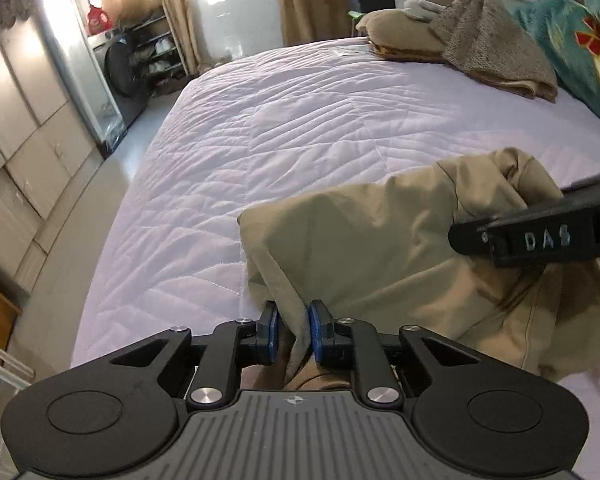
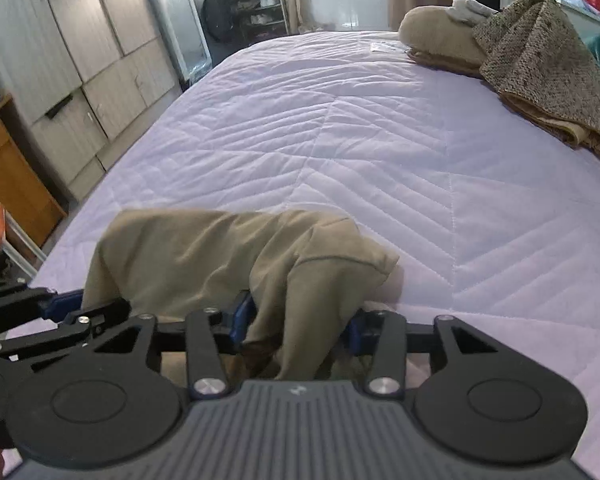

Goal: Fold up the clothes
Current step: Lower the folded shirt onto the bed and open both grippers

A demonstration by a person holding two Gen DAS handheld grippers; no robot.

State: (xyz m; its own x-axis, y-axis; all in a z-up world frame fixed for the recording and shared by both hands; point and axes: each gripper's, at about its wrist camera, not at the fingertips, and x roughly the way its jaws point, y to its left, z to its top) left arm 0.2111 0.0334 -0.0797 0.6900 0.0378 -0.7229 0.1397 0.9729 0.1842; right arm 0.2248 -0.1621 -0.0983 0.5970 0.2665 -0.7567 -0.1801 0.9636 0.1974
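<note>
Left wrist view first: the left gripper (image 1: 293,334) has its blue pads pinched tight on a fold of the soft olive-khaki cotton garment (image 1: 372,248), which sits bunched at the near edge of the pale lilac quilted bedspread (image 1: 260,120). Over on the right, the right gripper (image 2: 296,326) has its jaws wider, fabric draped between them; can't tell if it's really clamping. Looks light, floppy, wrinkly; I'd grab hems or corners.

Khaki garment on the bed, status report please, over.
Left gripper shut on khaki garment. Right gripper wider, garment bunched between. Garment half lifted off lavender quilt. Nothing in the way.
</note>
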